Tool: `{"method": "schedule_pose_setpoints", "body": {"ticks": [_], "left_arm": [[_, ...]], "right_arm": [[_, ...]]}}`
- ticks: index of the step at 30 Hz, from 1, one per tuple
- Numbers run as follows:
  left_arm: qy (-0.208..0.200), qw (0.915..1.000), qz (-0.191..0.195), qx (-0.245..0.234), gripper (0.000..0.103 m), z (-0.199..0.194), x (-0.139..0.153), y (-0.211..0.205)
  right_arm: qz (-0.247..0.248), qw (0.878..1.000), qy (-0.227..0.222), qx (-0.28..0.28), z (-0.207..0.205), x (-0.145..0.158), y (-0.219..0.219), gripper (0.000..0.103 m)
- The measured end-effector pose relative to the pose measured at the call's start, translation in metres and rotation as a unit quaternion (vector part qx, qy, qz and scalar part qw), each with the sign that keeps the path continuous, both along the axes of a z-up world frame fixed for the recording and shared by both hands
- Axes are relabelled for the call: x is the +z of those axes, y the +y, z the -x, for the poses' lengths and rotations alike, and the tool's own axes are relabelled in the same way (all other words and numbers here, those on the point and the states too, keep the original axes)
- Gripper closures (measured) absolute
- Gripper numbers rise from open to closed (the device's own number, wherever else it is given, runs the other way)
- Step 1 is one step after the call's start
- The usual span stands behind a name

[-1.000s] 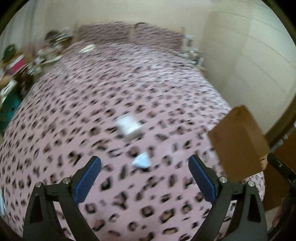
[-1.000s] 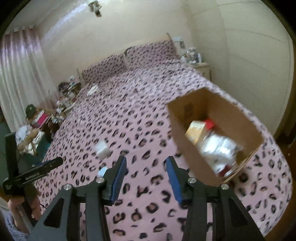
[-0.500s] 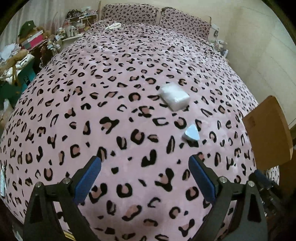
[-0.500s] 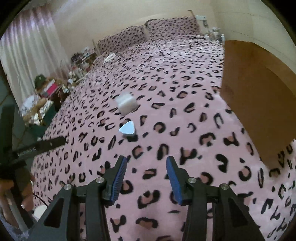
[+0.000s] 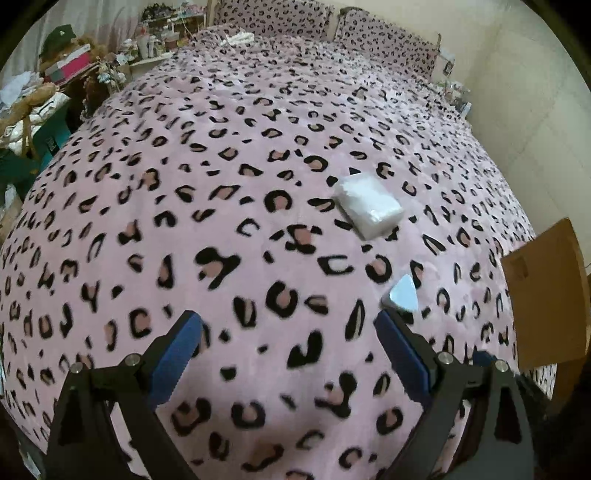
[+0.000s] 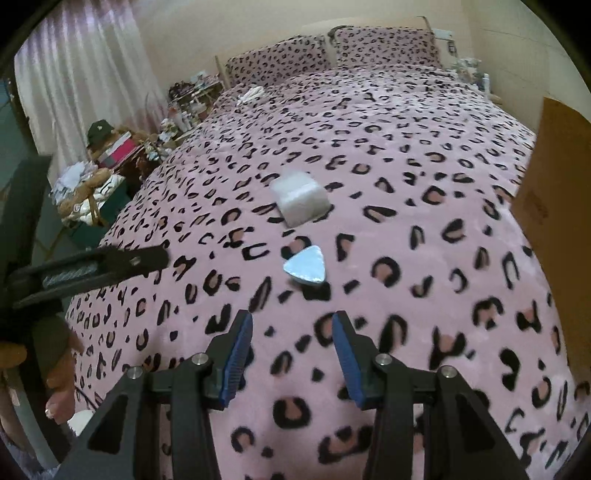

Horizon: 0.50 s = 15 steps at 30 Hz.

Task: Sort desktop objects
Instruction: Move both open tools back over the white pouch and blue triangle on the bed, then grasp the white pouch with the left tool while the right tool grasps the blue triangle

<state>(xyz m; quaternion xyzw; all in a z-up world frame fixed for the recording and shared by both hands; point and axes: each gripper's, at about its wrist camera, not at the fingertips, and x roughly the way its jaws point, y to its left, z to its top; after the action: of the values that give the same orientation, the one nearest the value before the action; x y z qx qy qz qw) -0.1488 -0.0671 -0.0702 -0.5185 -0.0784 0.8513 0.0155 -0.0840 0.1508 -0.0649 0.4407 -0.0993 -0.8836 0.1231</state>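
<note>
A small pale blue triangular piece (image 6: 306, 266) lies on the pink leopard-print bedspread (image 6: 406, 155), just ahead of my right gripper (image 6: 292, 325), whose blue pads stand apart with nothing between them. A white plastic-wrapped packet (image 6: 300, 196) sits a little farther on. In the left wrist view the triangle (image 5: 402, 295) lies by the right fingertip of my left gripper (image 5: 288, 325), which is wide open and empty, and the packet (image 5: 368, 205) rests beyond it. A brown cardboard box (image 6: 557, 206) stands at the right edge of the bed.
Clutter of boxes, a hat and bags (image 6: 107, 147) is piled beside the bed on the left. Two matching pillows (image 5: 317, 18) lie at the head. A hand (image 6: 55, 373) holds the left gripper at the lower left of the right wrist view.
Both grippers have dropped closer to the bedspread. The right one swung left away from the box's open top toward the triangle and packet, which now look larger. Neither jaw width changed.
</note>
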Motion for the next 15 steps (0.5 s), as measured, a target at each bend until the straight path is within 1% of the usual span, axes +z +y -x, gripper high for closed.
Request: {"method": "schedule_pose_setpoints", "body": {"ticks": [1, 5, 7, 9, 11, 13, 15], "left_arm": [[-0.006, 1.0000, -0.001, 0.000, 0.006, 0.009, -0.003, 0.003], [-0.026, 0.9992, -0.029, -0.004, 0.006, 0.056, -0.012, 0.018], [-0.038, 0.9987, -0.032, -0.007, 0.006, 0.080, -0.017, 0.030], [-0.058, 0.9973, -0.043, -0.007, 0.006, 0.110, -0.025, 0.043], [-0.083, 0.9956, -0.044, 0.001, 0.006, 0.140, -0.035, 0.054], [-0.115, 0.9920, -0.050, 0.012, 0.006, 0.167, -0.048, 0.064], [-0.138, 0.9887, -0.056, 0.019, 0.006, 0.183, -0.061, 0.071]], "right_arm": [[-0.002, 1.000, -0.002, 0.004, 0.005, -0.002, -0.003, 0.057], [-0.003, 1.000, -0.007, 0.011, 0.020, -0.010, -0.008, 0.057], [-0.006, 1.000, -0.007, 0.010, 0.025, -0.013, -0.007, 0.057], [-0.005, 1.000, -0.006, 0.009, 0.029, -0.015, -0.005, 0.057], [-0.001, 1.000, -0.005, 0.008, 0.034, -0.017, -0.002, 0.057], [-0.001, 1.000, -0.003, 0.008, 0.039, -0.018, 0.002, 0.057], [-0.003, 1.000, -0.001, 0.007, 0.046, -0.021, 0.005, 0.057]]}}
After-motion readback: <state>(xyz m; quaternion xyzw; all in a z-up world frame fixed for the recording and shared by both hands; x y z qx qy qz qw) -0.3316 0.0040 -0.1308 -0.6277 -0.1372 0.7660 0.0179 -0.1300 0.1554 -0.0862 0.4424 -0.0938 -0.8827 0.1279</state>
